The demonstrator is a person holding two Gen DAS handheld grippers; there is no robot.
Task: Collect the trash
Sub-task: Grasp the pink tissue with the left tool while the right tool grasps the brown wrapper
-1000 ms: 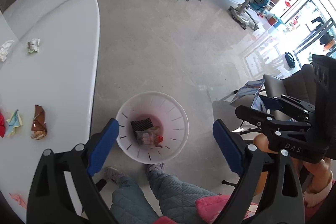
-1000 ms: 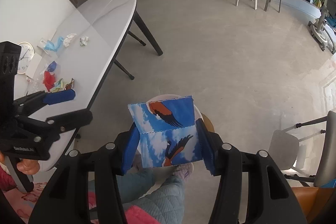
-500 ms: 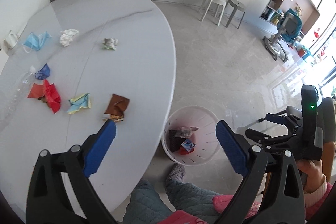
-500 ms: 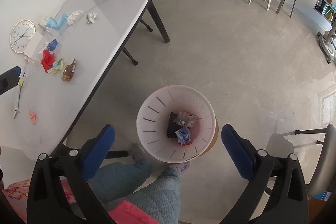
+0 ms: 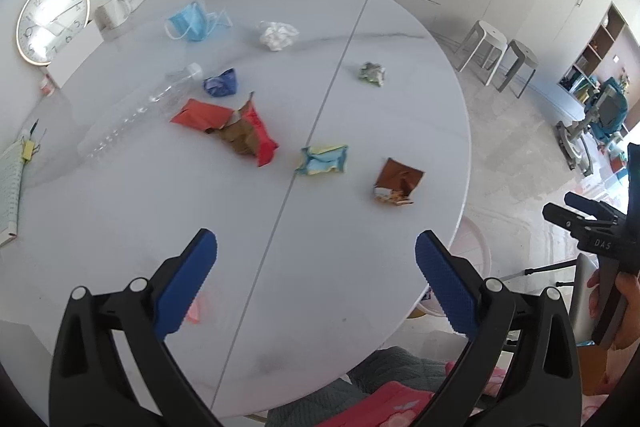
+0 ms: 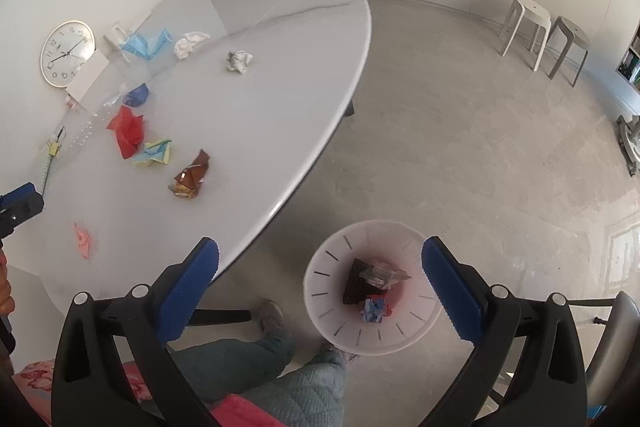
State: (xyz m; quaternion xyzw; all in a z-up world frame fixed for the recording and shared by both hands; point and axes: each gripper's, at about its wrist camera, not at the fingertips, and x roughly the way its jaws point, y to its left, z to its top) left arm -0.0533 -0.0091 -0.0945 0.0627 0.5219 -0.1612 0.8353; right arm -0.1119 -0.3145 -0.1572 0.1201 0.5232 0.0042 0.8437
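Both grippers hang empty, jaws spread wide: the left gripper over the near part of the white oval tabletop, the right gripper above the floor beside it. Straight below the right gripper a white slotted wastebasket stands upright on the pale grey floor, just off the tabletop's near right edge, holding a dark ribbed packet, a clear wrapper and a blue scrap. Trash lies scattered on the tabletop: a brown snack wrapper nearest the right edge, its torn end pointing near; left of it a crumpled yellow-and-blue wrapper; farther left a red wrapper, its long axis running from far left to near right. A clear plastic bottle lies on its side, cap toward the far right. Beyond are a blue paper ball, a green paper wad, a white tissue and a blue face mask. A wall clock rests at the far left; two stools stand by cream cabinets.
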